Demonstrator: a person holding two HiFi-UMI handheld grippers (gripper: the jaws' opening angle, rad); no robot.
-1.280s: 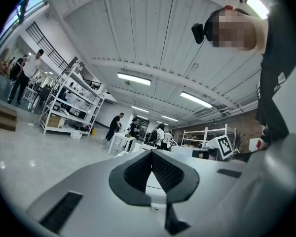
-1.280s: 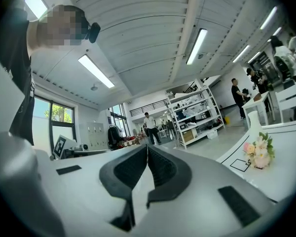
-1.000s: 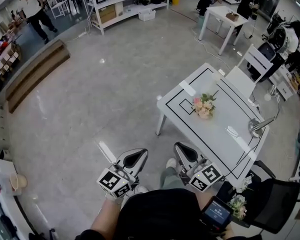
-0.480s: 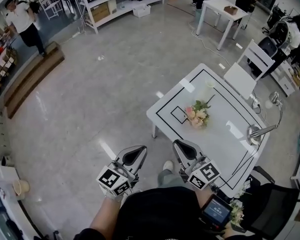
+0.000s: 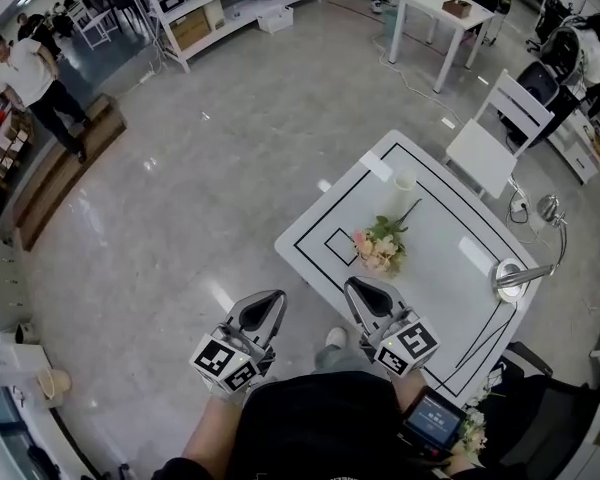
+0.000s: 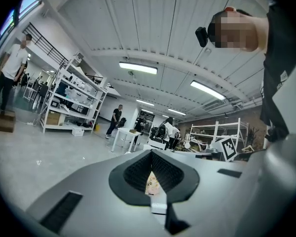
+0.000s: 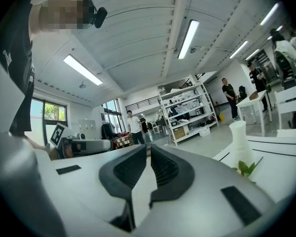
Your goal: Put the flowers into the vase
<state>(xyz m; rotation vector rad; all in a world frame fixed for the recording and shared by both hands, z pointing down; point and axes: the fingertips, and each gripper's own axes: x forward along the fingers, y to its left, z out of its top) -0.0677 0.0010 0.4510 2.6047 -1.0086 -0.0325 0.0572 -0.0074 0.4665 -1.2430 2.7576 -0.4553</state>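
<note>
Fingers of right gripper pressed together, nothing held. Left gripper likewise closed and empty. Flowers lie on white table, at 1 o'clock from right gripper. Vase upright at 1 o'clock from flowers.

White table with black lines, pink flowers with green leaves, white vase, grey left gripper and right gripper bearing black-and-white marker cubes, glossy grey floor
</note>
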